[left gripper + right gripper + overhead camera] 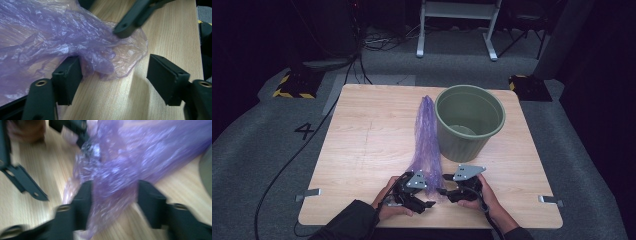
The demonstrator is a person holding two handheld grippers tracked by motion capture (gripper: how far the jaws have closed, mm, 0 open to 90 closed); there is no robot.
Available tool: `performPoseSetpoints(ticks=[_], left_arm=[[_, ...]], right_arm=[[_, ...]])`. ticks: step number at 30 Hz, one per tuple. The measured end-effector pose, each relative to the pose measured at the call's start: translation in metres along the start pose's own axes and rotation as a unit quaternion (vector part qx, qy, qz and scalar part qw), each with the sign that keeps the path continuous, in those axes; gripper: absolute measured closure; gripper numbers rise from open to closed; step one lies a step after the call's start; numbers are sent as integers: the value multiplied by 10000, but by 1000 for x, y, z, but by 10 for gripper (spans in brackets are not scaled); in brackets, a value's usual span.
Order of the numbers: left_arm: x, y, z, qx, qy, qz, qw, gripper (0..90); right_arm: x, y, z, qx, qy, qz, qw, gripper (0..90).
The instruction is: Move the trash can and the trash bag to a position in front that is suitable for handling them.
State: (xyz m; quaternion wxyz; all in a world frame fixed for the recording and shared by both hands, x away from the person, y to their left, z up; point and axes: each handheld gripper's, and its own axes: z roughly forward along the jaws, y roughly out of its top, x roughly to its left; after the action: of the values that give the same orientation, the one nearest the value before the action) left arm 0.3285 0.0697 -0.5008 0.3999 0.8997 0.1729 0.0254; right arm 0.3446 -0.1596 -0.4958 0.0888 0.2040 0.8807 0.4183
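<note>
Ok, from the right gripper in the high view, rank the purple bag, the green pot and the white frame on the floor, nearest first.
1. purple plastic bag: its near end lies at the right gripper, just to its left; the right gripper view has film between the open jaws.
2. green pot: on the table, ahead of the gripper.
3. white frame: on the floor beyond the table's far edge.

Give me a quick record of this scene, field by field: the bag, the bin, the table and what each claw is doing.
bag: purple plastic bag, lying flat in a long strip, near end at the claws
bin: green bin, upright, open, beside the bag
table: wooden table
left claw: left claw, open, bag edge between its jaws, one jaw touching the film
right claw: right claw, open, jaws straddling the bag end; view blurred
bag in bin: no
</note>
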Motion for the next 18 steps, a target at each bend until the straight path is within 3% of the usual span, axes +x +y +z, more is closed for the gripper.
performPoseSetpoints(ticks=[4, 6, 10, 18], left_arm=[[-2, 0, -8, -39, 83, 125, 9999, 186], [0, -1, -15, -149, 78, 96, 9998, 173], [5, -7, -32, -257, 196, 55, 9995, 167], [34, -27, -60, -239, 737, -230, 9967, 166]], right_arm=[[1, -3, 2, 190, -2, -167, 9997, 782], [-2, -4, -1, 234, -132, -190, 9995, 842], [-13, -14, -13, 213, -173, -88, 9996, 862], [-51, -42, -49, 209, -715, 287, 9968, 864]])
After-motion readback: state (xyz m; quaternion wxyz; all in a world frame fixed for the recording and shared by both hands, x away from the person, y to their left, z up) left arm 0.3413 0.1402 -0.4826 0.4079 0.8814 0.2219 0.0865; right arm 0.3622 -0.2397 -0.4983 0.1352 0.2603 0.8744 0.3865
